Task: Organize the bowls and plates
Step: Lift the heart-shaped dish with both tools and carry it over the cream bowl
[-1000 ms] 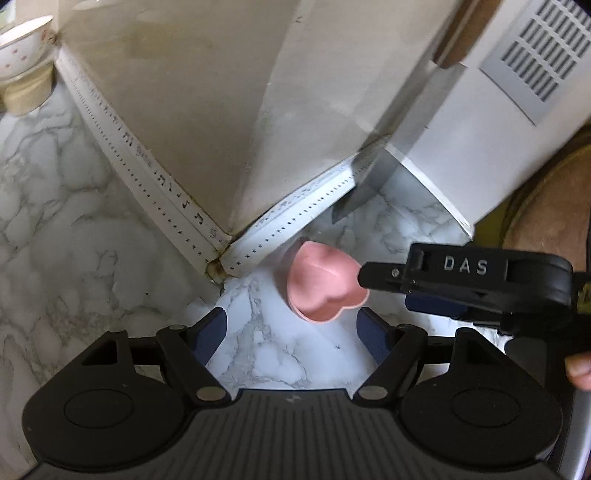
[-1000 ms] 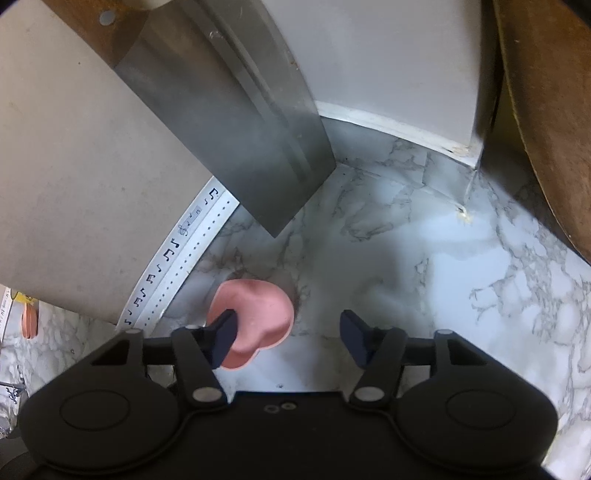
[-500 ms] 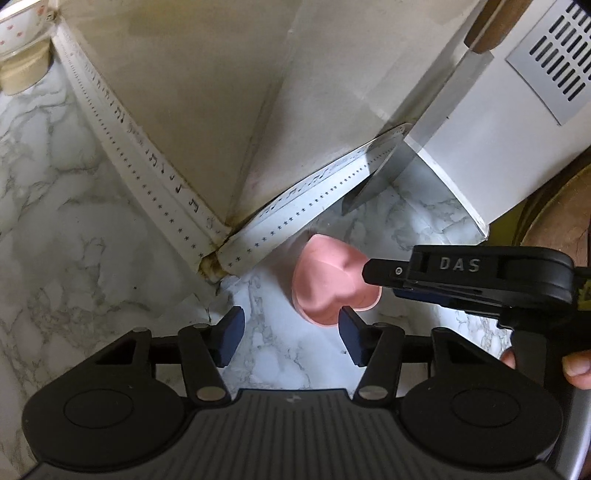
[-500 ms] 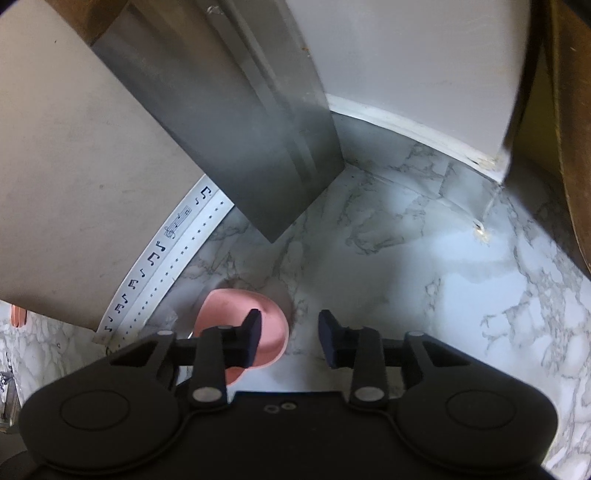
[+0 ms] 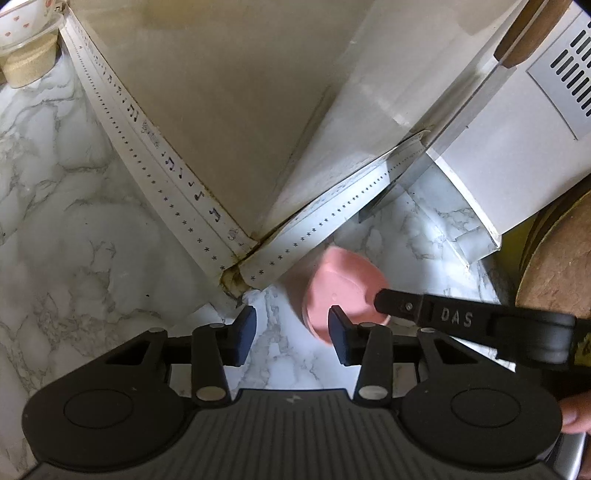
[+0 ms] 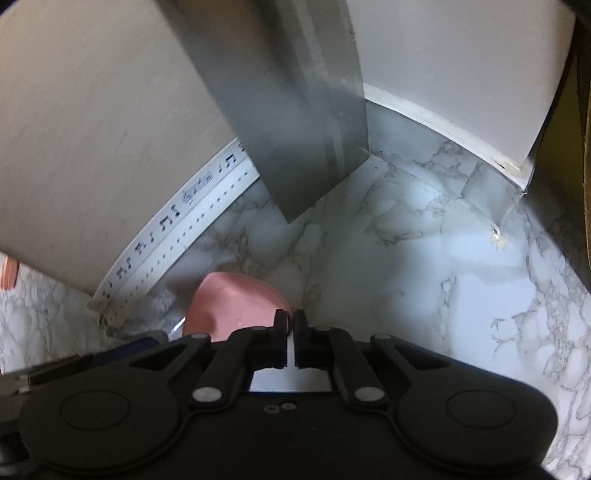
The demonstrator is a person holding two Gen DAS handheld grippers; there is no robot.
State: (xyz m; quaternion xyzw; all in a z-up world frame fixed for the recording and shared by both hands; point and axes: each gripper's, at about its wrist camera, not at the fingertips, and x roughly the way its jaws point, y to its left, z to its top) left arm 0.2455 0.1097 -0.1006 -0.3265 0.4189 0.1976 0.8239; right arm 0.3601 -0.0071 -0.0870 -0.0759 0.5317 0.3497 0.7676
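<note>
Right gripper (image 6: 291, 330): jaws nearly closed, only a thin slit between the 2 pads, pinched over the near rim of the pink heart-shaped bowl (image 6: 236, 306). A grip on the rim looks likely; the contact itself is hidden behind the pads, so firmness cannot be judged.

Left gripper (image 5: 291, 334): jaws partly open, nothing between them, only marble showing through the gap. Its right pad overlaps the bowl's near-left edge in the left wrist view; touching or just in front, cannot tell.

Key relation: bowl (image 5: 341, 291) lies ahead and right of the left jaws, straight ahead of the right jaws. Right gripper is the nearer 1 and holds the rim edge-on; its finger (image 5: 424, 306) reaches in from the right across the bowl's rim. Judgement: any lift or carry belongs to the right side.

Bowl: small, matte pink, shallow, heart outline. It is on or just above the marble surface (image 6: 424, 266), near the corner where 2 trim strips with music notes (image 5: 173, 162) meet. A steel cleaver blade (image 6: 295, 110) leans just beyond. A spotted white bowl (image 5: 22, 22) sits well apart, far left.
</note>
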